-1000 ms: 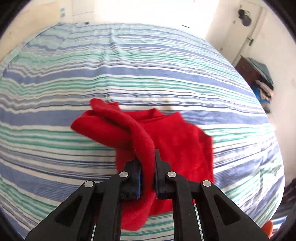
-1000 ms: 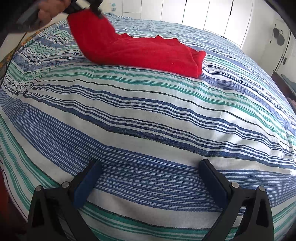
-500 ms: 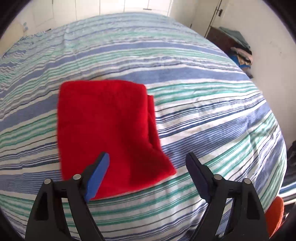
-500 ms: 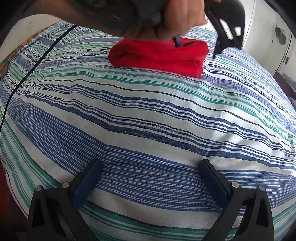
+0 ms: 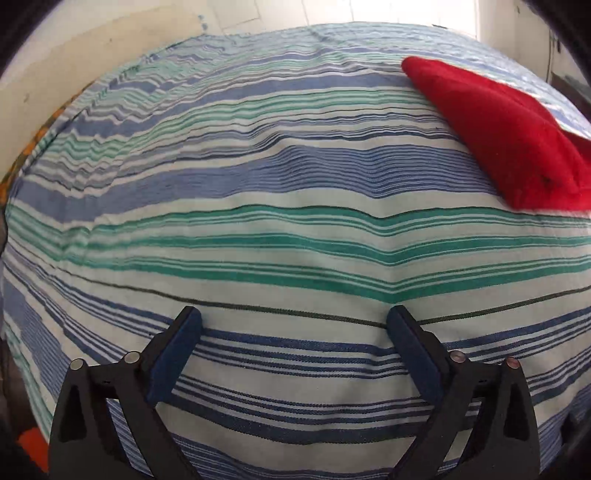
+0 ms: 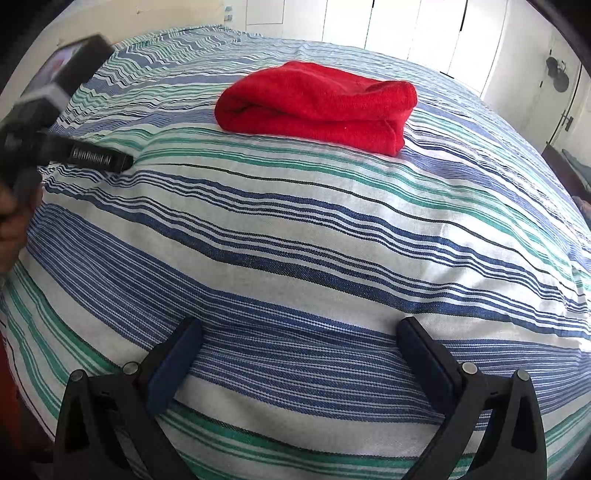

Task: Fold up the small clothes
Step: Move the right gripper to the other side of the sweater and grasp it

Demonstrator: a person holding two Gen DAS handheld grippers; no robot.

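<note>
Striped bedspread [image 6: 295, 229], white closet doors [image 6: 406, 29], daylight

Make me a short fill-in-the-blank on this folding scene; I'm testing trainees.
1. The folded garment is coloured ____.
2. It lies on a ____ bedsheet.
3. The left gripper stands ____, nothing between its fingers.
4. The right gripper holds ____.

Missing words: red; striped; open; nothing

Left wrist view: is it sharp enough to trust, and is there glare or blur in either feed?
Left wrist view: the striped bedsheet bulges from fisheye distortion, the red cloth's lower edge is slightly smeared, and the window at the top is blown out. Right wrist view: red cloth sharp, the left tool at the left edge is motion-blurred, and the wardrobe doors are washed out.
</note>
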